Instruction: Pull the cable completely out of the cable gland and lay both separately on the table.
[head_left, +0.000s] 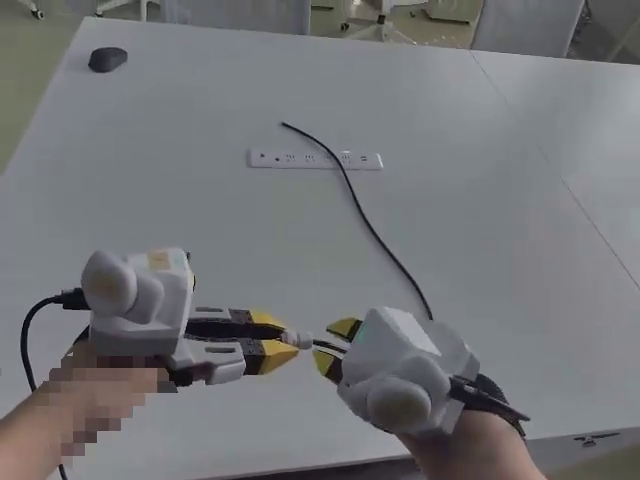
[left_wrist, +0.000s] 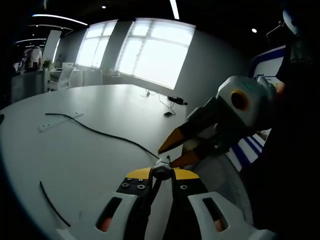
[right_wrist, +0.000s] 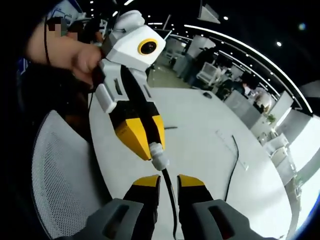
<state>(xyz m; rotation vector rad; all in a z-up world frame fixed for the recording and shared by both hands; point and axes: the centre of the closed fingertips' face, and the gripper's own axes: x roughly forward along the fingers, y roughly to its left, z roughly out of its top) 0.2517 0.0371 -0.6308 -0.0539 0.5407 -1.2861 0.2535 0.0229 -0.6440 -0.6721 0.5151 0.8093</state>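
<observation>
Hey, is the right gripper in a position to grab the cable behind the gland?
Probably yes: the cable runs between the right gripper's open fingers, just behind the cable gland clamped by the left gripper, with nothing in the way.

Left gripper (head_left: 280, 340): held level in left hand (head_left: 95, 400), pointing right; jaws closed on white cable gland (head_left: 297, 340).
Right gripper (head_left: 335, 346): held in right hand (head_left: 470, 445), pointing left, nearly tip to tip with its counterpart; jaws parted.
</observation>
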